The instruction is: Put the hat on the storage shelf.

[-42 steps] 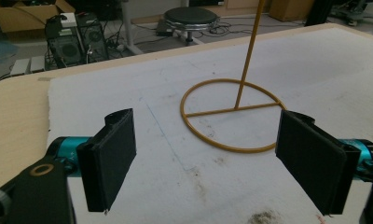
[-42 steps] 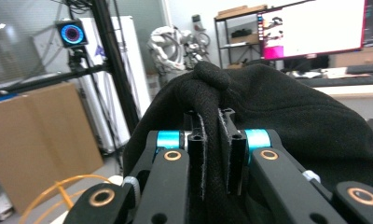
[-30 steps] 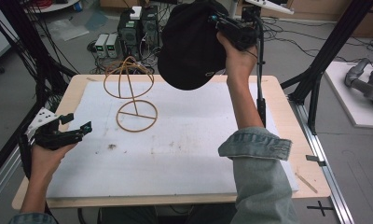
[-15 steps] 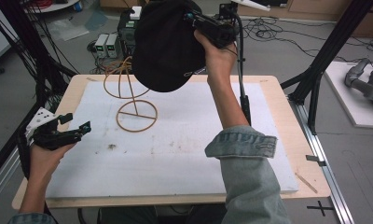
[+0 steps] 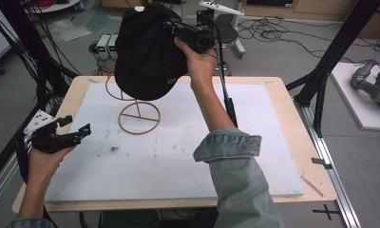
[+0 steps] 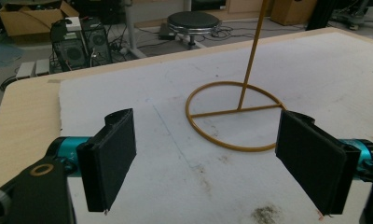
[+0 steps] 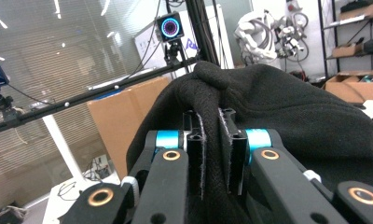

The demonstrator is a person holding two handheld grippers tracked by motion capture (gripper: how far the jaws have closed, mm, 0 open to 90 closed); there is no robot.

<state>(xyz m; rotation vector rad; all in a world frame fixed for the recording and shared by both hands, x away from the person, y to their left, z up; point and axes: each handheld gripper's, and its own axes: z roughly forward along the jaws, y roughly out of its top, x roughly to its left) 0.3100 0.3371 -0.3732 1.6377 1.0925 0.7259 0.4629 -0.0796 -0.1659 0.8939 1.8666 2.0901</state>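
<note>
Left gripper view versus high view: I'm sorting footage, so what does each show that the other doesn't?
Left gripper view alone: the insides of the left gripper's wide-open pads, close up.

High view alone: the black cap pinched in the right gripper, held up over the wire stand, and both forearms.

Both: the stand's round base on the white mat, and the table.

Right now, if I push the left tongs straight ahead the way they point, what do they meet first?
Most likely the gold wire stand: its ring base lies on the white mat just ahead of the open left tongs. Depth is hard to judge; pointing slightly down, they might touch the mat first.
</note>
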